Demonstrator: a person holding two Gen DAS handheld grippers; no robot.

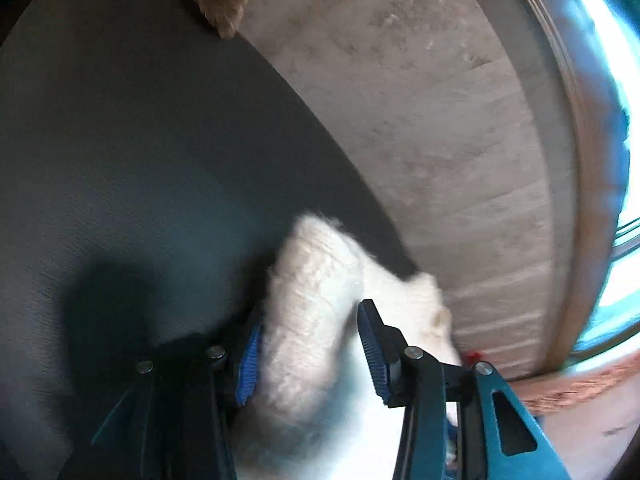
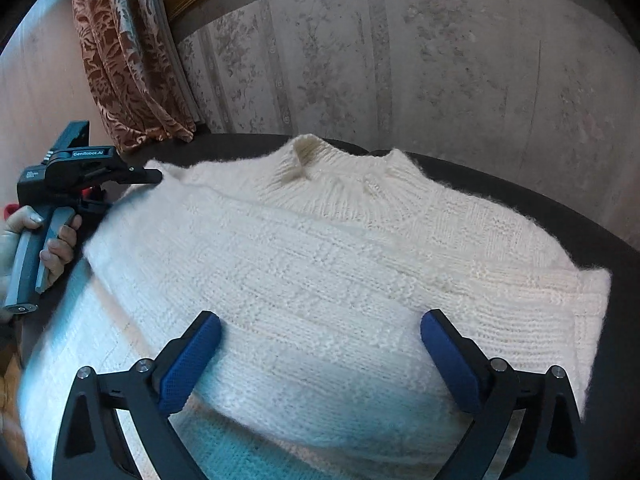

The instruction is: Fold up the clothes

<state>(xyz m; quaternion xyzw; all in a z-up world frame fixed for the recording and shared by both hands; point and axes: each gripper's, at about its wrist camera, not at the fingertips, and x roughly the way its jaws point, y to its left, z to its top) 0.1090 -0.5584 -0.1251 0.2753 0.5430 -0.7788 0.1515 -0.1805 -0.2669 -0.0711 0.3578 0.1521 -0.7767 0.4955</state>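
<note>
One white sweater (image 2: 320,264), two grippers, apparently one curtain (image 2: 128,60).

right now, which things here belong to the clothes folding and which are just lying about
Part of the job:
- white knitted sweater
- dark table it lies on
- left gripper, jaws apart around a fold of the knit
- right gripper, open above the sweater

Just around:
- patterned brown curtain
- wallpapered wall
- window

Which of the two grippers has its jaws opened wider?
The right gripper: its blue pads stand far apart above the white sweater. The left gripper has a narrower gap, with sweater fabric in it.
</note>
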